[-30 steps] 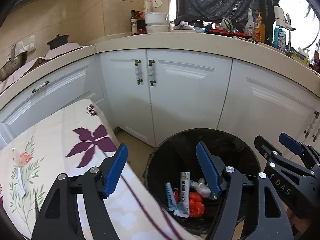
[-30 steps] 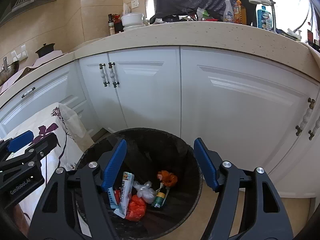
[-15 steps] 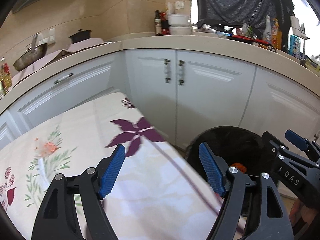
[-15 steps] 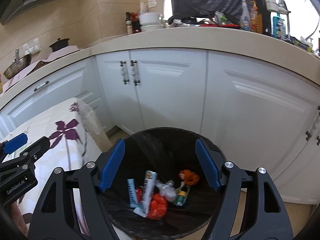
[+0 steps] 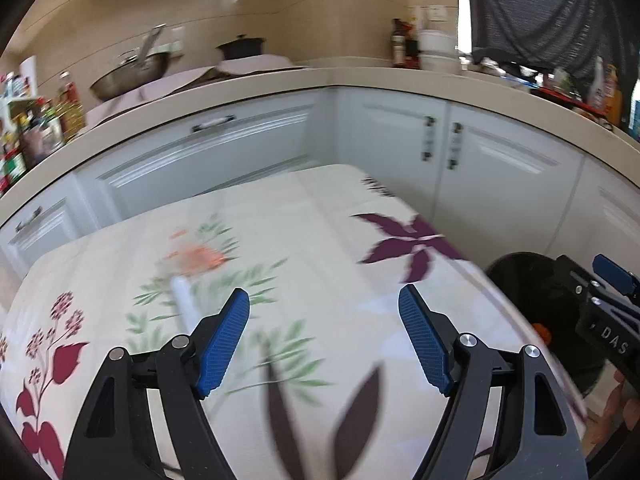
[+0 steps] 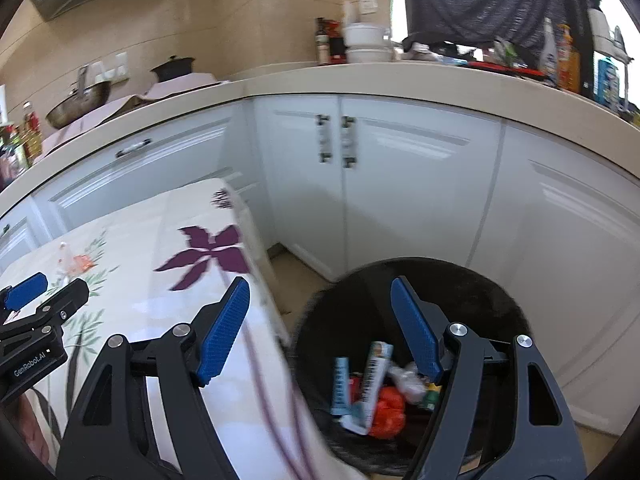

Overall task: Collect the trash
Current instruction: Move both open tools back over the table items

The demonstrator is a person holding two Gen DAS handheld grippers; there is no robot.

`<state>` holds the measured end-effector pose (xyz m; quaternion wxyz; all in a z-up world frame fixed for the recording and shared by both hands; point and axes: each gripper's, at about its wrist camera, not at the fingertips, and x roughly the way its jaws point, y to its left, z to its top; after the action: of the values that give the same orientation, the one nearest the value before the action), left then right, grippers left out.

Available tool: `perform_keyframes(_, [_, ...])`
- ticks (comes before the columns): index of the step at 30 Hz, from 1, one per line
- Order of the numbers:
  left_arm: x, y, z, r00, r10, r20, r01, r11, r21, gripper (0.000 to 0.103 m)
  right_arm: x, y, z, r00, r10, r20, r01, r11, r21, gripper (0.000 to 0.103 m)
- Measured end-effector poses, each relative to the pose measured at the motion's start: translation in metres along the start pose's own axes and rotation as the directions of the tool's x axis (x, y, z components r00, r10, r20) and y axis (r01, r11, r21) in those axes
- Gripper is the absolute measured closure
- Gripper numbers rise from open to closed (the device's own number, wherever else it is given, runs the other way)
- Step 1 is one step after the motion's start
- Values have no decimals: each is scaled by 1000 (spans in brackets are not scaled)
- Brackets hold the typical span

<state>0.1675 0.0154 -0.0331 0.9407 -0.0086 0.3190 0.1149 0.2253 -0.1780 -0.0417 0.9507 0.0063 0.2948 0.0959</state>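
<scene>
Above the table, the left tongs gape wide, empty; the right tongs likewise, over the bin.

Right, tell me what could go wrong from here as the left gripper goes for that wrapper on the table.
1. The wrapper is thin and lies flat on the tablecloth; the open left gripper may pinch cloth along with it.
2. The view is blurred, so aim may be off.
3. The bin sits below the table edge beside the open right gripper; a loose grip could drop the wrapper on the floor.
</scene>
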Motion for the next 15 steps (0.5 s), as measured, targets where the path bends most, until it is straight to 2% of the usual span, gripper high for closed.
perform_keyframes(6, [-2,50,-11,997,74,-21,-75,996,-56,28,4,45,1,998,65,-11,-66,996,-58,32])
perform_keyframes(15, [-5,123,-33,982,174,-72,-183,971,-154,28,11,120,-1,985,167,-47,-173,973,-151,32])
